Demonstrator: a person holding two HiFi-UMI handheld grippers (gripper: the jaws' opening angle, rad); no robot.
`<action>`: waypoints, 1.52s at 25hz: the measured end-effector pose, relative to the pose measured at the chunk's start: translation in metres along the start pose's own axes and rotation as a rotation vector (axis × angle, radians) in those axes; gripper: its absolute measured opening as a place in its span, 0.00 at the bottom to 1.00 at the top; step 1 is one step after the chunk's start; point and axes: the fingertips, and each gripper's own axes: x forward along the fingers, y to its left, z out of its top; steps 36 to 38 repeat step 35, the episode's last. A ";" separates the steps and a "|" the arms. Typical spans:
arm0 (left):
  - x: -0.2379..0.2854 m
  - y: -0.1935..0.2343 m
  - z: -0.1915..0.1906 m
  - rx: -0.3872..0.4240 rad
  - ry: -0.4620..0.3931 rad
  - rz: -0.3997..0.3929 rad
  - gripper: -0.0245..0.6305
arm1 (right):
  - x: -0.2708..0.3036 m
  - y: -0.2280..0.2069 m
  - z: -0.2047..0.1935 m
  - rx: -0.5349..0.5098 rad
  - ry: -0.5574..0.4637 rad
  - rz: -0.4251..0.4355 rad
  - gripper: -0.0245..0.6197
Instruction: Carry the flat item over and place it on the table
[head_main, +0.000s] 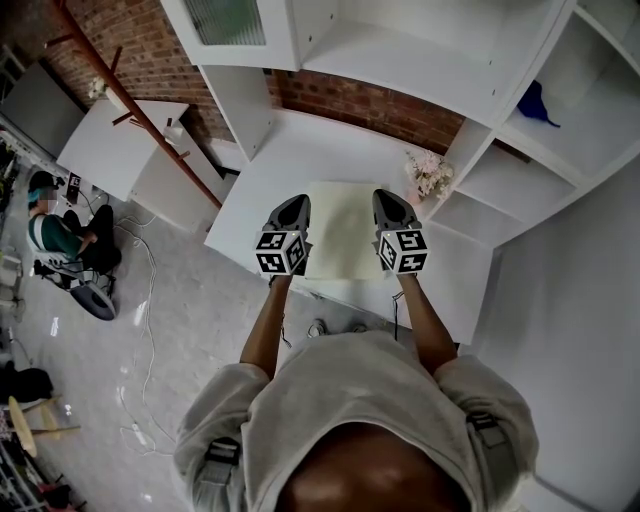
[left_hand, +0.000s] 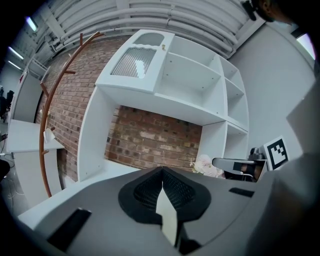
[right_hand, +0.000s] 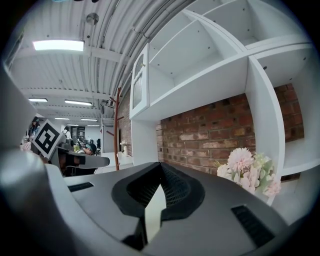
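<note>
Jaws of the left gripper (head_main: 295, 206) and right gripper (head_main: 389, 201) are clamped on opposite edges of the flat item (head_main: 343, 232), which is spanned between them over the table (head_main: 300, 150).

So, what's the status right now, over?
Jaws shut on pale sheet: left gripper, right gripper. Sheet over white table. Nearby: flowers, beside right gripper.

Left gripper (left_hand: 162, 174): dark fingers (left_hand: 144, 192) are pressing together on the edge of a pale flat item (left_hand: 168, 217). Beyond, a white bench (left_hand: 107, 175) is sitting beneath a white shelf unit (left_hand: 190, 85) backed by a brick wall (left_hand: 150, 140), with pale flowers (left_hand: 206, 165) standing at its right end. The right gripper (left_hand: 220, 163) is showing at the right, and a brown coat stand (left_hand: 47, 125) is rising at the left.
</note>
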 end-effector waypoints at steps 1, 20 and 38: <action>0.002 0.000 0.001 0.000 -0.002 -0.001 0.06 | 0.001 -0.001 0.002 -0.001 -0.002 -0.001 0.08; 0.024 -0.007 0.007 0.008 -0.001 -0.037 0.06 | 0.010 -0.016 0.006 0.003 -0.002 -0.010 0.08; 0.025 -0.005 0.000 -0.001 0.013 -0.032 0.06 | 0.013 -0.017 0.000 0.018 0.008 -0.011 0.08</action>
